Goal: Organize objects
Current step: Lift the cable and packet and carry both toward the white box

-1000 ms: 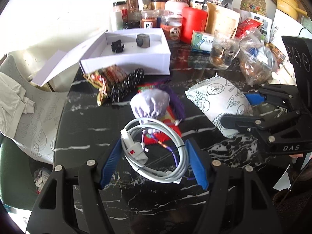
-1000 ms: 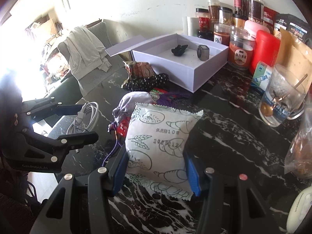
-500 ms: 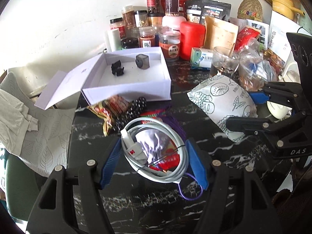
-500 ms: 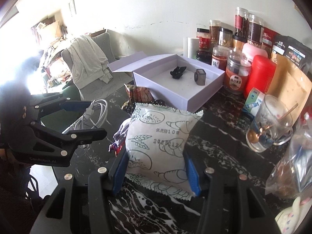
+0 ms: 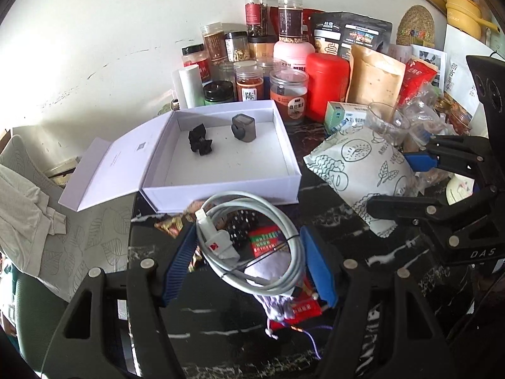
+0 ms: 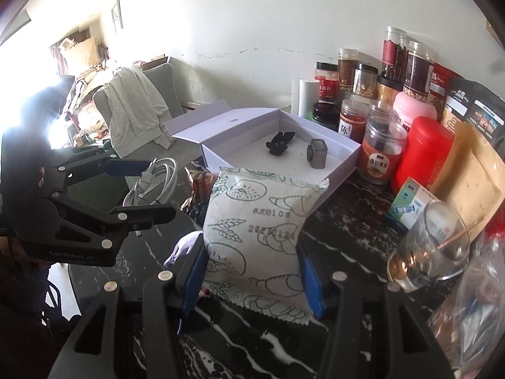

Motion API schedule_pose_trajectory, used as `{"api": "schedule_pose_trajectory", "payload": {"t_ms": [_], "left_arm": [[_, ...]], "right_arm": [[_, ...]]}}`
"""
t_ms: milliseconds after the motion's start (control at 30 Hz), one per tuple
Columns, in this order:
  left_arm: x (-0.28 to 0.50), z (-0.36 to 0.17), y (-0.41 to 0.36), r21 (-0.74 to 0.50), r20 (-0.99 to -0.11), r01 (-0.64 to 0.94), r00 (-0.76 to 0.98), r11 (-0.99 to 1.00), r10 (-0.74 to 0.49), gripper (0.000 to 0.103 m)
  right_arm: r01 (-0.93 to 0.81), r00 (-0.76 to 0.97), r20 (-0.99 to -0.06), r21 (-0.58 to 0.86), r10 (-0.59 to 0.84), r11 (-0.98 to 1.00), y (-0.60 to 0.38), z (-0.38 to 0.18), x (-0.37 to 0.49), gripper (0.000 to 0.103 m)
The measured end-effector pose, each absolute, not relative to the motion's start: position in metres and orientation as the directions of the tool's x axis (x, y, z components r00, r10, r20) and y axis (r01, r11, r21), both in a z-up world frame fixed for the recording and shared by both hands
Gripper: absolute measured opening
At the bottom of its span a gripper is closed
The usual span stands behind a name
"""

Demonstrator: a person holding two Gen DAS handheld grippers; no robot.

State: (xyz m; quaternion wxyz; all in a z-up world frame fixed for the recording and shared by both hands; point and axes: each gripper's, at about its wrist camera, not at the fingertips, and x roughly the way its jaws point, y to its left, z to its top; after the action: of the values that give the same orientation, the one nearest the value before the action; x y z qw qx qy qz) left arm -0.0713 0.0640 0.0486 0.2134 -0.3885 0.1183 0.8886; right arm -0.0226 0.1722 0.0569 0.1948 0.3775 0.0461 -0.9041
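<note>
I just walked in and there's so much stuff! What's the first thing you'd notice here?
Probably the two grippers, each carrying something above the black marble table: the left gripper has its jaws closed on a coiled white cable, and the right gripper holds a puffy white snack bag. Just beyond them sits an open white box with two small dark items inside, and a bright red canister stands among the jars at the back.

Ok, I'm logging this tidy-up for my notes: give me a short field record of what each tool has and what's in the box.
left tool: shut on coiled white cable, held above the table
right tool: shut on printed white snack packet
white box: open, lid folded flat to one side
box contents: black clip, small grey cube
behind box: jars, red canister
</note>
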Motion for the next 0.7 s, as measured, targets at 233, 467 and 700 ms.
{"api": "schedule_pose_trajectory", "payload": {"t_ms": [233, 467, 700], "left_arm": [[-0.117, 0.051, 0.07, 0.055, -0.739, -0.482, -0.608, -0.874, 0.289, 0.066], [-0.164, 0.047, 0.073, 0.056, -0.742, -0.488, -0.604, -0.871, 0.29, 0.066], [-0.205, 0.044, 0.079, 0.068, -0.741, -0.499, -0.605, -0.864, 0.291, 0.066]], "right_arm": [[0.374, -0.654, -0.693, 0.054, -0.304, -0.926, 0.176, 0.062, -0.056, 0.054], [0.355, -0.673, -0.681, 0.047, -0.29, -0.934, 0.182, 0.068, -0.092, 0.054], [0.346, -0.683, -0.672, 0.046, -0.286, -0.937, 0.186, 0.075, -0.126, 0.054]]}}
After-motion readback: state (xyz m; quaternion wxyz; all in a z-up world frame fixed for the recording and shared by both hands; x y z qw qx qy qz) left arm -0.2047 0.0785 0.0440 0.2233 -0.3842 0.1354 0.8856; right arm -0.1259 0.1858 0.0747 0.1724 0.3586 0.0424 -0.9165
